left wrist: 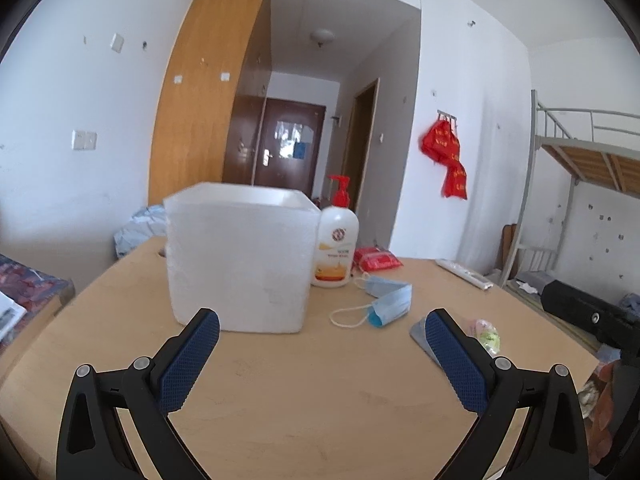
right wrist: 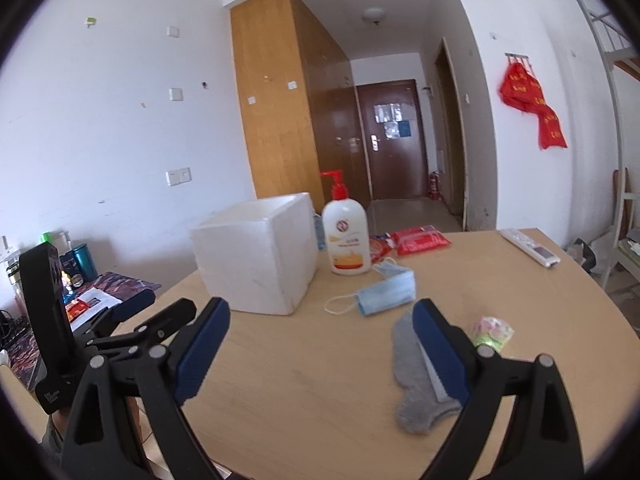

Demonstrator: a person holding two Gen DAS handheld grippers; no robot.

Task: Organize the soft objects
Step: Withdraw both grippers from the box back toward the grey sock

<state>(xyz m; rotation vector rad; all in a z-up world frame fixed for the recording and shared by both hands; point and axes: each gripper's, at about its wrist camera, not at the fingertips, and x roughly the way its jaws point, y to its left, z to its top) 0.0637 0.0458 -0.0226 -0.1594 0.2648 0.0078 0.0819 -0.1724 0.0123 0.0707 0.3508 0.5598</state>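
left gripper (left wrist: pixel 322 354) spread wide, empty, facing box (left wrist: pixel 240 262) | mask (right wrist: pixel 386 294) mid-tabletop (right wrist: pixel 320 380), right of box | right gripper (right wrist: pixel 320 354) spread wide, empty, nearer sock (right wrist: pixel 416 380); sock beside its right finger, long axis running away from camera

Black gripper (left wrist: pixel 322 318) — blue, seemingly dimpled pads (left wrist: pixel 188 364).

Grey sock (left wrist: pixel 418 334) partly behind finger

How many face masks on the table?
2. One blue face mask lies flat in front of the pump bottle; a second face mask sits behind it, partly covered. More could be hidden behind the foam box.
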